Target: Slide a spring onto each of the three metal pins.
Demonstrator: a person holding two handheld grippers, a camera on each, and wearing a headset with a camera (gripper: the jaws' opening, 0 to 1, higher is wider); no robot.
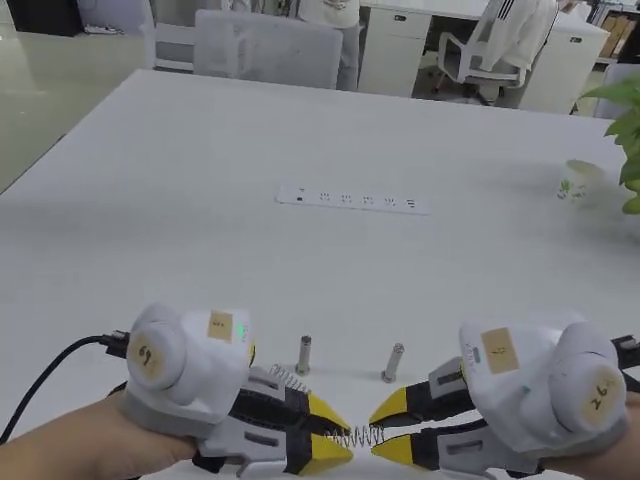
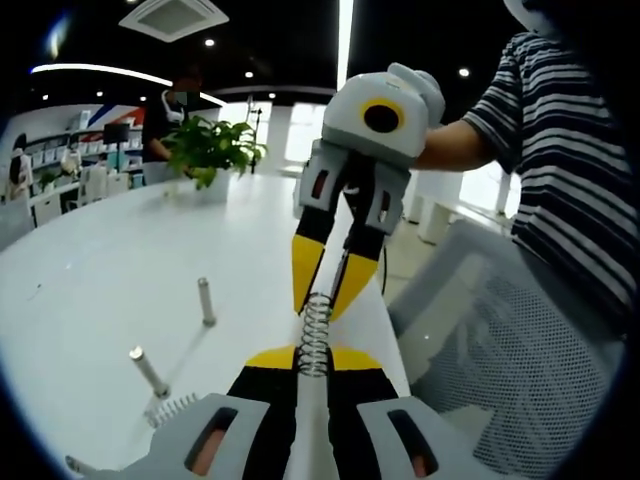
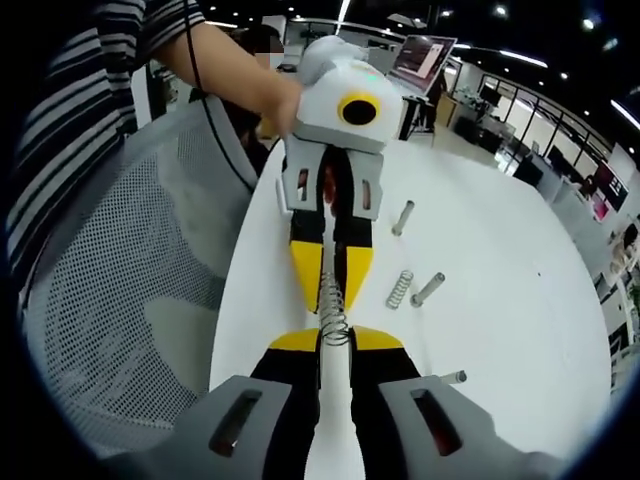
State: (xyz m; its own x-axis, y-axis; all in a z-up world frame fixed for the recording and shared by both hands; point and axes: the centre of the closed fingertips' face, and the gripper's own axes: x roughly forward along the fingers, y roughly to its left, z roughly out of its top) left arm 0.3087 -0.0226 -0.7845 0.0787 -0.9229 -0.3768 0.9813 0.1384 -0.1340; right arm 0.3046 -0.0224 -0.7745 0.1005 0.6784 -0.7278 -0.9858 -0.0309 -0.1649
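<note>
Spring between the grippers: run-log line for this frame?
spring: gripped at both ends | left gripper: shut on spring | right gripper: shut on spring | left pin: upright, bare | right pin: upright, bare

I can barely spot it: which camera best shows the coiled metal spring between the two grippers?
The left gripper view: the coiled metal spring runs up the middle, coils distinct. The right gripper view shows it nearly as well; the head view, tiny and low.

Count: three metal pins point(image 3: 403, 217), two springs point(image 3: 333, 310).
One left gripper point(image 1: 345, 440) and one right gripper point(image 1: 375, 432) make two; also one white table point(image 1: 200, 200), one power strip point(image 1: 352, 199), one paper cup point(image 1: 578, 182), one plant point(image 1: 620, 130).
</note>
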